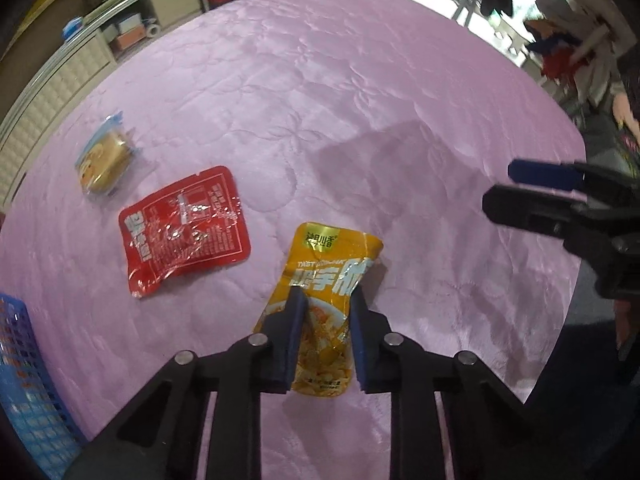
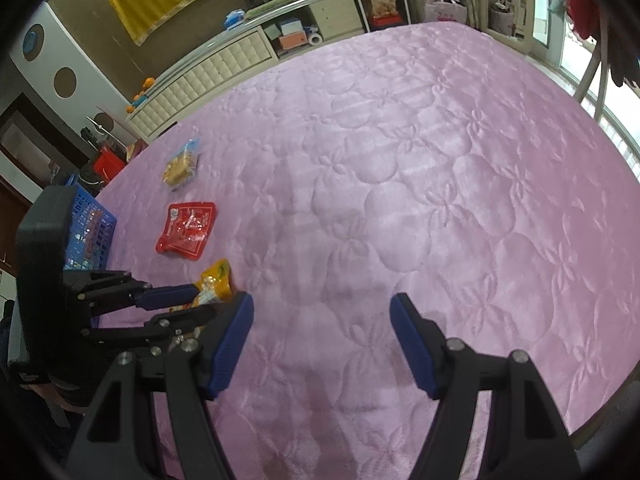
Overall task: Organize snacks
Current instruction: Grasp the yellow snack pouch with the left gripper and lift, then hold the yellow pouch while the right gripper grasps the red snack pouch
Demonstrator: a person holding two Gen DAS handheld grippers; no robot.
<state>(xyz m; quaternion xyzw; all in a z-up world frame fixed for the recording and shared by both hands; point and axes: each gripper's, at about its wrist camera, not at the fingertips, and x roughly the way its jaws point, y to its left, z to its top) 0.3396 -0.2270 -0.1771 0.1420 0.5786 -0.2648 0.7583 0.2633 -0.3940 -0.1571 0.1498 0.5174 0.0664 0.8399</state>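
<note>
A yellow snack pouch (image 1: 332, 264) lies on the pink quilt (image 1: 360, 100), and my left gripper (image 1: 326, 300) is shut on its lower half, blue pads pinching the foil. The same pouch (image 2: 216, 280) shows in the right wrist view, held by the left gripper (image 2: 192, 300). Left of it lie a red snack packet (image 1: 184, 228) (image 2: 188, 228) and a small clear-wrapped biscuit pack (image 1: 104, 162) (image 2: 182, 164). My right gripper (image 2: 322, 304) hangs open over bare quilt with nothing between its fingers; it also enters at the right (image 1: 504, 188).
A blue mesh basket (image 1: 24, 380) (image 2: 94, 232) stands at the quilt's left edge. Beyond the far edge are a cream padded headboard (image 2: 208, 76), shelves and boxes. The quilt's right side drops off toward the floor and window.
</note>
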